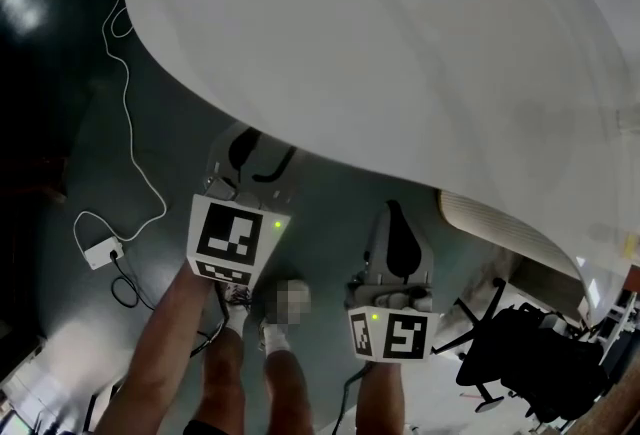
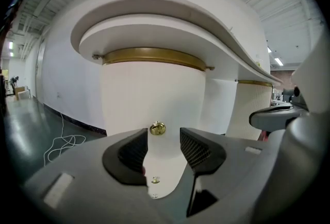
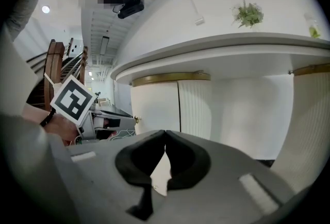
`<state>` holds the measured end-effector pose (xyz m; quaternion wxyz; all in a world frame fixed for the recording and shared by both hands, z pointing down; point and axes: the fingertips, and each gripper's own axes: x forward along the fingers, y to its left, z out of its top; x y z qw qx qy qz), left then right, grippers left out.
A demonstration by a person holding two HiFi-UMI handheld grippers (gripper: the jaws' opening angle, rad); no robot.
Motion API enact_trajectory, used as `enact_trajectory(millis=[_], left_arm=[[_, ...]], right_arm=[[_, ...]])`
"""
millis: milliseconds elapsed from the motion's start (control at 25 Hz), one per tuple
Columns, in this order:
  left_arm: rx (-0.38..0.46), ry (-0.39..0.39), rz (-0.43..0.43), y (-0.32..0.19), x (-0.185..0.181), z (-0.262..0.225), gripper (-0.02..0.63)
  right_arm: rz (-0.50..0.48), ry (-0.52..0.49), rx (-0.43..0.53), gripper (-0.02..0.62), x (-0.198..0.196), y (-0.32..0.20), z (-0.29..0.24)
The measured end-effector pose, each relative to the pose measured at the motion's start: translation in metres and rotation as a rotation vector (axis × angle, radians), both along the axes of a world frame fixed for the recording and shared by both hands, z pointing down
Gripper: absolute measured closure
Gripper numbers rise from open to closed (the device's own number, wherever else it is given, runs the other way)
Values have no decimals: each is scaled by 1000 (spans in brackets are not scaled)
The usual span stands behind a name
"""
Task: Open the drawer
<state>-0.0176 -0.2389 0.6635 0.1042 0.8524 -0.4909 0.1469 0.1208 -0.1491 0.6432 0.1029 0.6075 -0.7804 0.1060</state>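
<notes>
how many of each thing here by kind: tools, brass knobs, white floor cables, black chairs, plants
tools: 2, the left tool and the right tool
brass knob: 1
white floor cable: 1
black chair: 1
plant: 1
total: 6

We look steeply down on a broad white countertop (image 1: 400,53) whose curved edge sweeps from far left to near right. Just off that edge we hold the left gripper (image 1: 262,159) with its two black jaws apart and, to its right, the right gripper (image 1: 397,223) with its jaws together. On the dark floor (image 1: 170,123) at left, a white cable (image 1: 127,103) trails to a small white box (image 1: 100,251). A black office chair (image 1: 520,353) stands at near right.
</notes>
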Motion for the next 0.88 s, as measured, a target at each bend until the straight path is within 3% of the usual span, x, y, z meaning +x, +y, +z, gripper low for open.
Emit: enact_trajectory(millis=[440, 560, 880], left_arm=[[15, -36, 14, -26, 2, 6, 404], [18, -50, 9, -29, 4, 6, 491], [25, -52, -4, -28, 4, 6, 497]], right_arm=[[9, -2, -4, 592, -4, -10, 1], [12, 1, -3, 592, -3, -12, 0], [29, 4, -7, 592, 3, -12, 1]])
